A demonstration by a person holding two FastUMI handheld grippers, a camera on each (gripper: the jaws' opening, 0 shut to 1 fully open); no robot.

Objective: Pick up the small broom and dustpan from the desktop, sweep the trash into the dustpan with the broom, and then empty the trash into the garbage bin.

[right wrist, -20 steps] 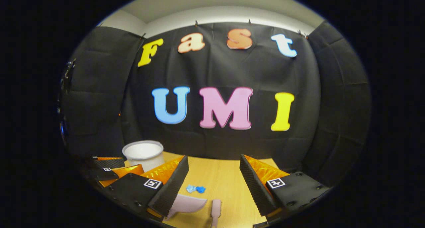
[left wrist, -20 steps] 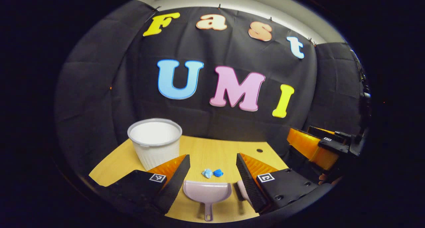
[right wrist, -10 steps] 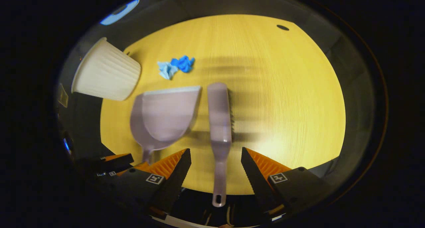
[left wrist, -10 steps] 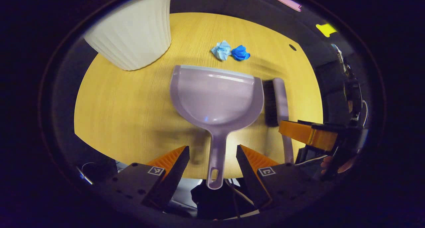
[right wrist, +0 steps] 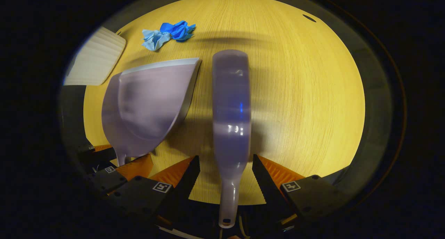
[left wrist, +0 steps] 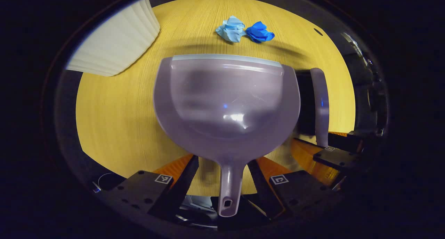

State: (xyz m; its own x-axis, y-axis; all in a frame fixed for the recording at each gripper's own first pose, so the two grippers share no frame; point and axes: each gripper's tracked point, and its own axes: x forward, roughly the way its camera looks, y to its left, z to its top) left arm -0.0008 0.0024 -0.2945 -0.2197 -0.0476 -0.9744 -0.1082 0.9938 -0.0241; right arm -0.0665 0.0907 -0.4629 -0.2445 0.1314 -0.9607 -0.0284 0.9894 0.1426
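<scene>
A lilac dustpan (left wrist: 227, 100) lies flat on the wooden desktop (left wrist: 118, 113), its handle (left wrist: 229, 188) pointing back between the fingers of my open left gripper (left wrist: 223, 166). The lilac broom (right wrist: 231, 106) lies right of the dustpan (right wrist: 149, 103), and its handle (right wrist: 228, 197) runs between the fingers of my open right gripper (right wrist: 225, 166). Neither pair of fingers touches a handle. Two crumpled paper balls, light blue (left wrist: 231, 29) and dark blue (left wrist: 259, 32), sit just beyond the dustpan's front lip. The broom (left wrist: 319, 103) and the right gripper (left wrist: 326, 155) appear at the right of the left gripper view.
A white ribbed garbage bin (left wrist: 114, 47) stands at the far left of the desktop, also at the left edge of the right gripper view (right wrist: 95, 61). A small dark hole (right wrist: 309, 18) marks the desktop's far right. The desktop's near edge runs just under both grippers.
Both grippers tipped from facing the wall to looking down at the desktop, then dropped closer. The dustpan and broom handles now lie between the open fingers.
</scene>
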